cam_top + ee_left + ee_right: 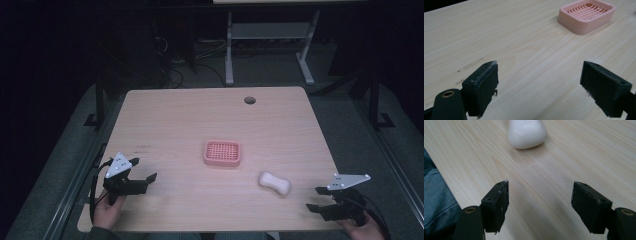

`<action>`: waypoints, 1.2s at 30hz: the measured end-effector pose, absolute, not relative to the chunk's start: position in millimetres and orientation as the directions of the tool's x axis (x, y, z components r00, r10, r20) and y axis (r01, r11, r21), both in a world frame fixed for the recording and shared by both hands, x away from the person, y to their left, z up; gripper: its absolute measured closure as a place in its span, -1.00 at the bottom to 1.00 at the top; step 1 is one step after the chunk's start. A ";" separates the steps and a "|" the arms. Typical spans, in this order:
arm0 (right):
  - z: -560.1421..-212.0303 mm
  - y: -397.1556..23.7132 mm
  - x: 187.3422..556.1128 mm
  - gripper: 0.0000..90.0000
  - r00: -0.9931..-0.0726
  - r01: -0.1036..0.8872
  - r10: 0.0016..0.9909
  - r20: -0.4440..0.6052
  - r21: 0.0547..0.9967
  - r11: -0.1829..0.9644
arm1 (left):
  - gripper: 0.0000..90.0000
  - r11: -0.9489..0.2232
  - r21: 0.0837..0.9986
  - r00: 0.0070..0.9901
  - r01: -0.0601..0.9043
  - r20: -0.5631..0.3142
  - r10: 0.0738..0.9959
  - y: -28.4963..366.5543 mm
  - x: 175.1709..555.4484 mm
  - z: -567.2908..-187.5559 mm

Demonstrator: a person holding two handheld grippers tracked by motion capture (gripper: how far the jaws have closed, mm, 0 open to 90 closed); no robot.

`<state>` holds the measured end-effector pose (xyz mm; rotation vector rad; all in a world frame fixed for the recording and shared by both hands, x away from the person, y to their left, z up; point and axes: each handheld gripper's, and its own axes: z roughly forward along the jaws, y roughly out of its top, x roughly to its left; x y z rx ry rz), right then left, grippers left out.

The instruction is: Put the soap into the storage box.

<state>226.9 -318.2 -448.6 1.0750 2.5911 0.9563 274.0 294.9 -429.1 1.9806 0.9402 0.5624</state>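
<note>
Soap (274, 183) lies near the tabletop's (175, 115) front edge, probably bound for the empty dish (222, 153); left gripper (141, 182) and right gripper (316, 199) gape, holding nothing.

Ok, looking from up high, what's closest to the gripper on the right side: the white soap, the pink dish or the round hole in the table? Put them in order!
From the right gripper:
1. The white soap, just to its left near the table's front edge.
2. The pink dish, farther left, mid-table.
3. The round hole, far back near the table's rear edge.
</note>
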 end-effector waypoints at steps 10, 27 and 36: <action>-439.0 -302.9 236.8 -0.35 -0.749 0.557 0.659 0.071 0.607 0.568 | -0.68 -0.365 0.840 0.621 0.401 0.043 0.783 294.7 273.3 -429.0; -418.2 -272.5 263.9 -0.34 -0.800 0.514 0.598 0.036 0.556 0.653 | -0.68 -0.361 0.842 0.621 0.400 0.040 0.783 294.8 272.8 -428.9; -415.5 -253.9 272.5 -0.33 -0.827 0.485 0.562 0.024 0.537 0.690 | -0.68 -0.357 0.844 0.621 0.399 0.037 0.783 294.3 272.3 -428.5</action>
